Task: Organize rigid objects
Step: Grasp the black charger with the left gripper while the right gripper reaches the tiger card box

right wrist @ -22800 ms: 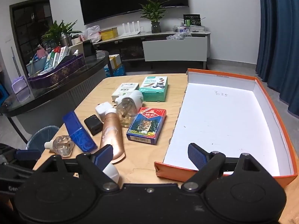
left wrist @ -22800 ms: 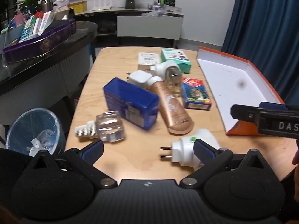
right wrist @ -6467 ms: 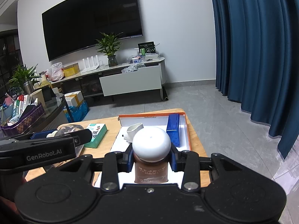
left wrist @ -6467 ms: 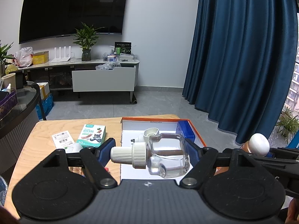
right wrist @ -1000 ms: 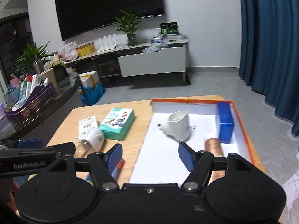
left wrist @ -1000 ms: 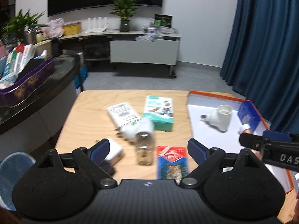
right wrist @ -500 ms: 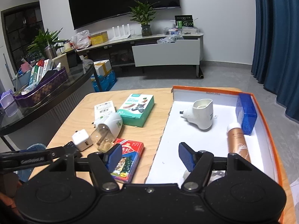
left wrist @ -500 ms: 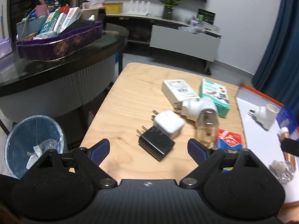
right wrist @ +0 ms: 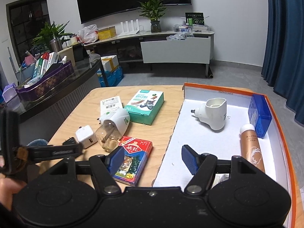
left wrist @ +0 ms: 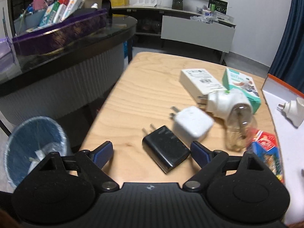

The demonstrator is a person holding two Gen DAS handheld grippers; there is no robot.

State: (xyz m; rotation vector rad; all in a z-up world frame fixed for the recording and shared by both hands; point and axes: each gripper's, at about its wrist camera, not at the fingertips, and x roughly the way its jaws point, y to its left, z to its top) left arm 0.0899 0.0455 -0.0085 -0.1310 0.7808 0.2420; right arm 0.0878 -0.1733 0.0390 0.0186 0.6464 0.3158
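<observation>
The left tool [left wrist: 151,150] is hovering, jaws apart, over the black plug [left wrist: 165,148]; the right tool [right wrist: 152,158] is hanging empty, jaws apart, over the box [right wrist: 281,125] edge.

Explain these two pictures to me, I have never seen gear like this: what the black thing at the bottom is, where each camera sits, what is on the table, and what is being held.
There is no robot. A person holds a two-finger tool in each hand, and each tool carries a camera looking along its fingers. The black shape below is the tool itself. The left tool hovers open over a black charger beside a white charger. The right tool is open and empty. On the wooden table lie small boxes and a plug-in device. The orange box already holds a blue case and a bronze bottle. Nothing is held.
</observation>
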